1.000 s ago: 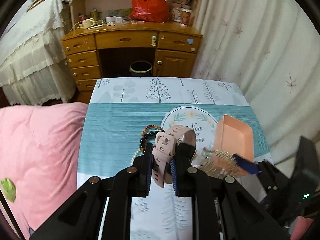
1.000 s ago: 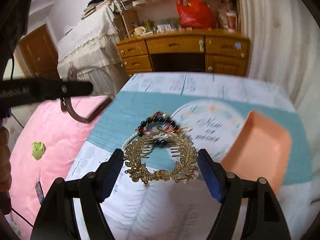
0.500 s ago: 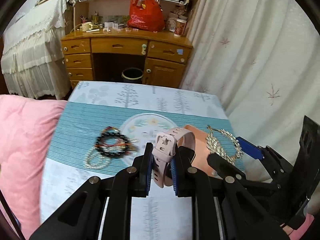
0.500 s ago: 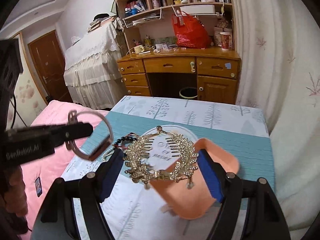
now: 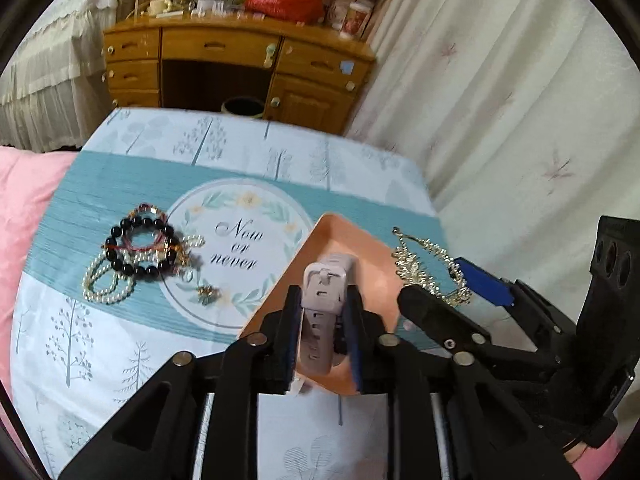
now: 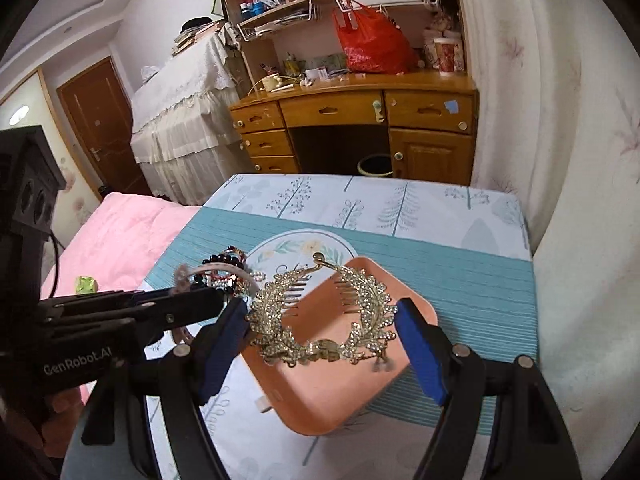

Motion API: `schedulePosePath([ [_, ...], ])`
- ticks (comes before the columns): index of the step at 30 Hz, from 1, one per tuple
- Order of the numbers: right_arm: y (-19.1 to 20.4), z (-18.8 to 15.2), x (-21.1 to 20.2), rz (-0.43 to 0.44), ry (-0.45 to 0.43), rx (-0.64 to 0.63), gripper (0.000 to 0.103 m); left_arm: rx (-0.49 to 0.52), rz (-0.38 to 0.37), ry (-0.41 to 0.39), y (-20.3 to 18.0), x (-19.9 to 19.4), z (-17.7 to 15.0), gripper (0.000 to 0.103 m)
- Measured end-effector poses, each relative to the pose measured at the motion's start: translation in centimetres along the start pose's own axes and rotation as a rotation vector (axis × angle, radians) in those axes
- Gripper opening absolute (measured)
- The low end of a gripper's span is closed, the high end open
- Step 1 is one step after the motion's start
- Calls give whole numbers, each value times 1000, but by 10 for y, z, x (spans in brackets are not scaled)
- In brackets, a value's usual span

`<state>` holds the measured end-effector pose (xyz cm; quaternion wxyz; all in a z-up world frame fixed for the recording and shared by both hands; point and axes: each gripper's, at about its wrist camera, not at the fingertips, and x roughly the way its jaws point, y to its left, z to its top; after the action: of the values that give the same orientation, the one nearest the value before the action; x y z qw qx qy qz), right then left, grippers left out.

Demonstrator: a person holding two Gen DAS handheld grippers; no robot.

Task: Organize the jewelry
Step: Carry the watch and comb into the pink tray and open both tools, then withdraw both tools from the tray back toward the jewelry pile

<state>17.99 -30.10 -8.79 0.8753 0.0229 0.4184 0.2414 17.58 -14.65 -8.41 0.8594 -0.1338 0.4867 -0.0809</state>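
Observation:
A pale pink wristwatch (image 5: 326,280) hangs between the blue pads of my left gripper (image 5: 322,300), directly above the peach tray (image 5: 372,252). The jaws are opening: the watch looks blurred and loose in the gap. My right gripper (image 6: 320,316) is shut on a gold leaf-shaped hair comb (image 6: 316,350), one pad at each side, and holds it over the same tray (image 6: 332,392). In the left wrist view that comb (image 5: 416,264) and the right gripper (image 5: 448,288) sit just right of the tray. The left gripper (image 6: 208,302) reaches in from the left in the right wrist view.
A heap of bead bracelets (image 5: 136,248), a pearl strand (image 5: 104,284) and a small brooch (image 5: 206,292) lie on the tablecloth left of the tray. Pink bedding (image 5: 20,200) borders the table's left side, a curtain (image 5: 500,120) its right. A wooden desk (image 5: 240,48) stands beyond.
Both grippers have travelled right and now hang over the tray. The left jaws have widened and the watch has slipped lower between them. The comb stays gripped.

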Motion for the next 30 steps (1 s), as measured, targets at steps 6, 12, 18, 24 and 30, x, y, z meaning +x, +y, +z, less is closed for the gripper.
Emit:
schedulePosePath([
  [6, -24, -3, 10, 23, 42, 112, 77, -64, 51, 10, 18, -3, 1, 65],
  [12, -24, -1, 0, -11, 31, 121, 77, -58, 109, 16, 38, -27, -2, 70],
  [18, -21, 0, -14, -2, 44, 200, 77, -80, 140, 45, 65, -54, -10, 70],
  [24, -5, -2, -23, -53, 50, 209, 79, -72, 210, 95, 91, -72, -18, 70],
  [30, 15, -17, -18, -71, 118, 254, 79, -51, 217, 142, 123, -83, -26, 70],
])
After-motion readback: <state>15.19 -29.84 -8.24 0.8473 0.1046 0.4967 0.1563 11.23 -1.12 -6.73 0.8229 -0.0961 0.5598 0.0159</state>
